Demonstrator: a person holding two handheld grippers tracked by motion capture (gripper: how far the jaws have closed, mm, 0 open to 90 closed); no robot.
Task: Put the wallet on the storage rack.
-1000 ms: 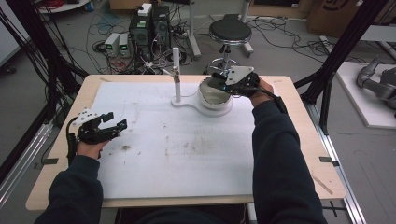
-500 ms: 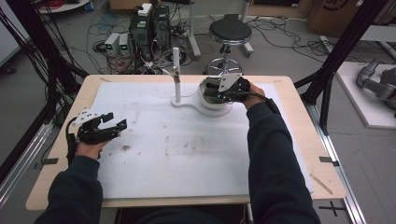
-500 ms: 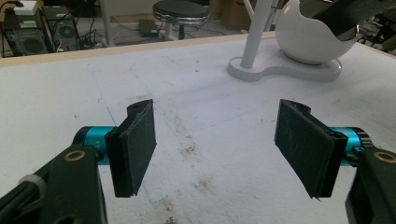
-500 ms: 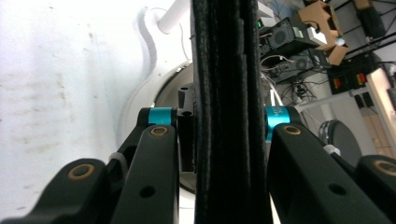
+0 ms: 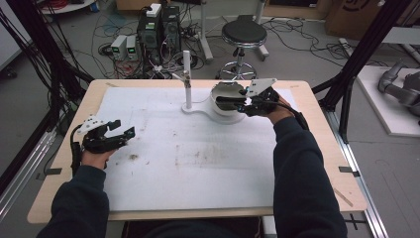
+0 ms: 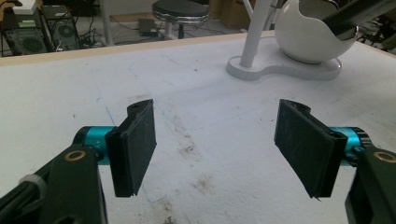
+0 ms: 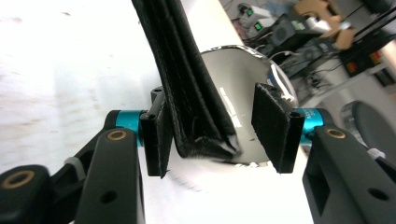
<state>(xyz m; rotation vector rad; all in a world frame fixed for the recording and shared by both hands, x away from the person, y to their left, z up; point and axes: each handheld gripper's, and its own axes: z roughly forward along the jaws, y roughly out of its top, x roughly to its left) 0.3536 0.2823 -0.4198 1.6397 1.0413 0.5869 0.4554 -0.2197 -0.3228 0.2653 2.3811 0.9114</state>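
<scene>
R gripper [image 5: 233,103] reaching over bowl [image 5: 223,101], L gripper [image 5: 119,131] resting, jaws apart

Black strap [image 7: 187,74] runs off top edge in right gripper view, full length unknown; lower end blurred where it meets the shiny bowl [image 7: 243,70]. Whether right gripper [image 7: 219,128] pads touch the strap: cannot tell. Bowl inside hidden in high view by the right gripper [image 5: 233,102]. In left gripper view the bowl [image 6: 308,37] is cut off at top edge.
</scene>
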